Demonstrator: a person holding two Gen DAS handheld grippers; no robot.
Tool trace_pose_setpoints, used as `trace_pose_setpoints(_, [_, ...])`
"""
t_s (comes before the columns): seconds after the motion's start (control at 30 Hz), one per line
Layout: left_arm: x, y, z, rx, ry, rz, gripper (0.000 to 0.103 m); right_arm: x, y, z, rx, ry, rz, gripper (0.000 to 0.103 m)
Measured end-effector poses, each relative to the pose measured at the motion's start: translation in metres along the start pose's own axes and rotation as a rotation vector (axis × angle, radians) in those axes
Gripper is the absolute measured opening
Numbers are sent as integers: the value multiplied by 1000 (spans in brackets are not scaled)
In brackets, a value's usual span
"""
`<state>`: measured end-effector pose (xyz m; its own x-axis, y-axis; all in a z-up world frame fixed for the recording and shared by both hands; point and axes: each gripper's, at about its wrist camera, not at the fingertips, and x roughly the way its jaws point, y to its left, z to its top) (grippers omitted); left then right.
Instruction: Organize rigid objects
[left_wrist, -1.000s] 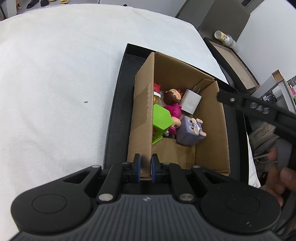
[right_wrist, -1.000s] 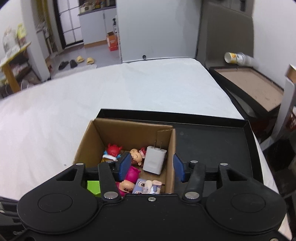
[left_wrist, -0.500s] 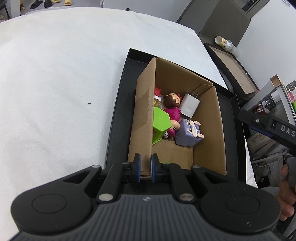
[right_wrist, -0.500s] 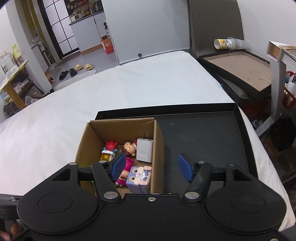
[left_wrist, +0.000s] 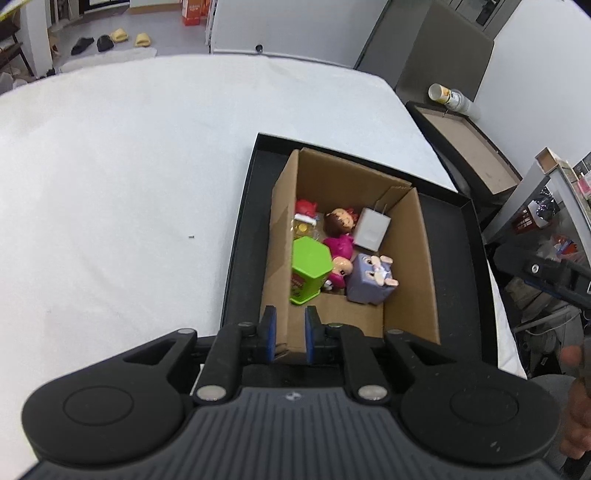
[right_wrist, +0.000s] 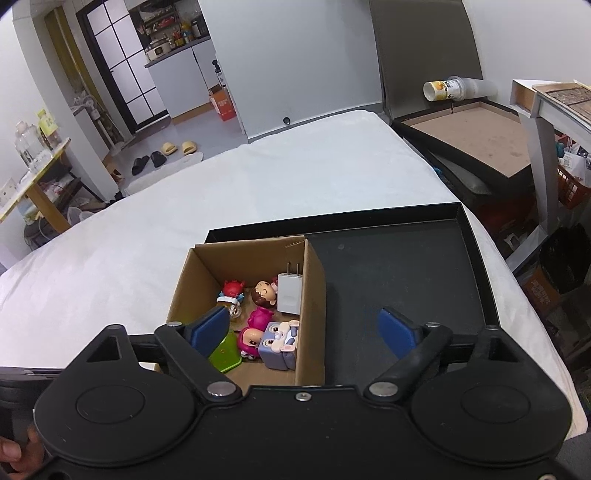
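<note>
A cardboard box (left_wrist: 406, 266) sits at the left side of a shallow black tray (right_wrist: 406, 273) on a white-covered tabletop (left_wrist: 129, 184). The left tongs (left_wrist: 287, 334) stand slightly parted astride the box's near wall, one blue pad (left_wrist: 270, 332) outside the wall and the other inside; whether they press the cardboard cannot be told. The right tongs (right_wrist: 306, 328) hang wide open above the box's right wall, gripping nothing, one pad over the toys and the other over the tray's bare floor.

Inside the box, a green hexagonal container (left_wrist: 309, 269) lies against the left wall. Beside it are a brown-haired doll in pink (left_wrist: 340, 229) and a second small figure in pink (left_wrist: 340, 271), lying close together. A small red figure (left_wrist: 306, 210) rests at the far left corner. A white USB wall charger (left_wrist: 372, 232), prongs pointing up, leans toward the right wall. A lavender cube-shaped rabbit toy (left_wrist: 371, 282) lies nearest the tongs.

Beyond the tabletop, a paper cup (right_wrist: 443, 90) lies on its side, and slippers (right_wrist: 177, 148) rest on the floor.
</note>
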<state>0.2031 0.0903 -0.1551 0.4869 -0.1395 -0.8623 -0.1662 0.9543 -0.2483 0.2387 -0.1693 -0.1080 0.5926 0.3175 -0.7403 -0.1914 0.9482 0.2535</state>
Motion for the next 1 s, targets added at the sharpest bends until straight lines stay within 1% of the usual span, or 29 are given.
trace_pose_setpoints(0.1, [-14, -9, 1, 0, -22, -4, 14, -9, -5, -1, 12, -11, 13, 98])
trace_pose_setpoints(0.13, [-18, -13, 1, 2, -31, -6, 15, -11, -6, -1, 14, -15, 14, 99])
trace_pose_setpoints(0.23, [-30, -23, 0, 12, -60, 8, 21, -21, -9, -3, 17, -24, 9, 103])
trace_pose_setpoints(0.33, [-43, -31, 2, 9, -86, 16, 29, -29, -12, -3, 26, -32, 20, 103])
trace_pose_setpoints(0.4, [-52, -35, 3, 0, -106, 15, 40, -35, -14, -4, 31, -35, 27, 103])
trace_pose_setpoints(0.43, [-57, -37, 3, -2, -116, 20, 43, -39, -14, -4, 30, -37, 31, 103])
trace_pose_setpoints(0.5, [-67, -42, 3, 1, -138, 34, 55, -46, -15, -3, 30, -41, 36, 103])
trace_pose_setpoints(0.53, [-71, -44, 2, 4, -147, 39, 58, -49, -16, -3, 32, -45, 39, 103])
trace_pose_setpoints(0.6, [-79, -48, 1, 7, -157, 40, 67, -57, -17, -2, 39, -61, 52, 103])
trace_pose_setpoints(0.63, [-83, -49, 1, 7, -164, 35, 68, -61, -18, -2, 40, -67, 61, 103])
trace_pose_setpoints(0.8, [-103, -62, -5, 35, -202, 35, 83, -78, -16, -2, 14, -90, 59, 103])
trace_pose_setpoints(0.9, [-114, -73, -11, 71, -225, 16, 89, -89, -16, -5, 9, -102, 67, 103])
trace_pose_setpoints(1.0, [-124, -82, -19, 92, -239, 4, 91, -99, -16, -9, 9, -108, 68, 103])
